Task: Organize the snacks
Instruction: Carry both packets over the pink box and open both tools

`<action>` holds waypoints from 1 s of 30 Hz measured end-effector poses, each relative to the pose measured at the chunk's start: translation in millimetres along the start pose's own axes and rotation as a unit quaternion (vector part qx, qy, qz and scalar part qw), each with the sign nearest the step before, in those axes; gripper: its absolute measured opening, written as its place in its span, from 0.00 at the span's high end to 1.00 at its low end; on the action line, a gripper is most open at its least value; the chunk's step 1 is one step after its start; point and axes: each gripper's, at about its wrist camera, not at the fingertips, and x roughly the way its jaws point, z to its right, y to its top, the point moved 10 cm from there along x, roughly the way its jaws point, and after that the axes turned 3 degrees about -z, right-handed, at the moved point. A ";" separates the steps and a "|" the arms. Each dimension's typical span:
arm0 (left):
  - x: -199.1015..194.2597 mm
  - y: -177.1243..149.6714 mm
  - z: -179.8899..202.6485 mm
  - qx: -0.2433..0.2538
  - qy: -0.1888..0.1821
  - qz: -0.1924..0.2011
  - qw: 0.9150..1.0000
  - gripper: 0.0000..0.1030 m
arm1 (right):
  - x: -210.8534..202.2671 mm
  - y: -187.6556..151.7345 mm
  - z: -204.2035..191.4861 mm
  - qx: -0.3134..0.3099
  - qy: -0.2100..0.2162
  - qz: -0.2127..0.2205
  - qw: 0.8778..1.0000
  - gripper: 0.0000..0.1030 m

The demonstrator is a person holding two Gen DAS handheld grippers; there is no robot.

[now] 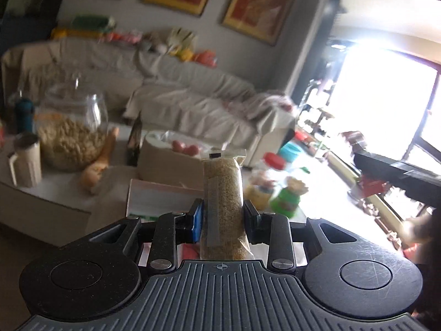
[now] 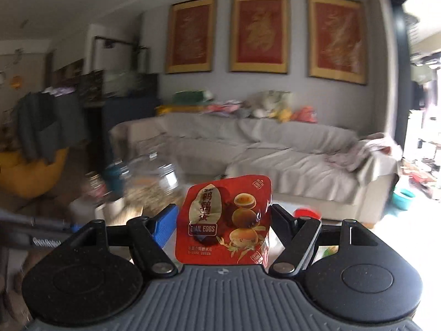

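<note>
The left gripper clamped an upright grain snack packet; the right gripper clamped a red quail eggs packet.

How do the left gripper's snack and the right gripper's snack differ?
1. The grain packet is clear and tan, while the quail egg pack is opaque red with printed eggs and text.
2. The grain packet is a narrow upright tube; the quail egg pack is wide and flat.
3. The grain packet sits in the left gripper, the quail egg pack in the right gripper.

Shared: each stands upright, pinched between fingers.
</note>
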 end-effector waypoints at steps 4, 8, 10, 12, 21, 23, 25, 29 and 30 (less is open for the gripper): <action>77.0 -19.8 -30.5 -0.027 0.001 -0.046 0.999 0.67 | 48.7 -23.7 10.9 0.032 0.011 -0.057 0.998 0.29; 142.6 -62.7 -59.5 -0.013 0.015 -0.144 0.989 0.66 | 89.8 -62.3 8.4 0.027 0.012 -0.111 0.993 0.29; 147.1 -67.9 -65.6 0.039 0.057 -0.141 0.988 0.69 | 108.7 -80.3 2.6 0.023 0.017 -0.137 0.990 0.29; 136.4 -63.8 -66.2 0.058 0.065 -0.115 0.990 0.68 | 126.0 -94.0 -7.0 0.023 0.029 -0.160 0.987 0.29; 45.0 -66.3 -78.5 -0.043 0.011 -0.015 0.999 0.68 | 221.2 -106.2 -89.6 0.068 0.152 -0.231 0.959 0.29; 36.7 -74.9 -74.8 -0.050 -0.012 -0.019 0.998 0.68 | 240.6 -106.8 -101.0 0.087 0.178 -0.255 0.946 0.28; 28.9 -84.5 -66.8 -0.053 -0.028 -0.027 0.998 0.68 | 248.6 -112.3 -98.4 0.108 0.165 -0.282 0.939 0.28; 36.7 -113.5 -55.4 -0.041 -0.050 -0.068 0.996 0.68 | 224.3 -120.9 -79.8 0.084 0.148 -0.283 0.944 0.28; 41.9 -119.5 -53.0 -0.042 -0.053 -0.078 0.995 0.68 | 212.5 -118.8 -72.3 0.076 0.145 -0.275 0.947 0.28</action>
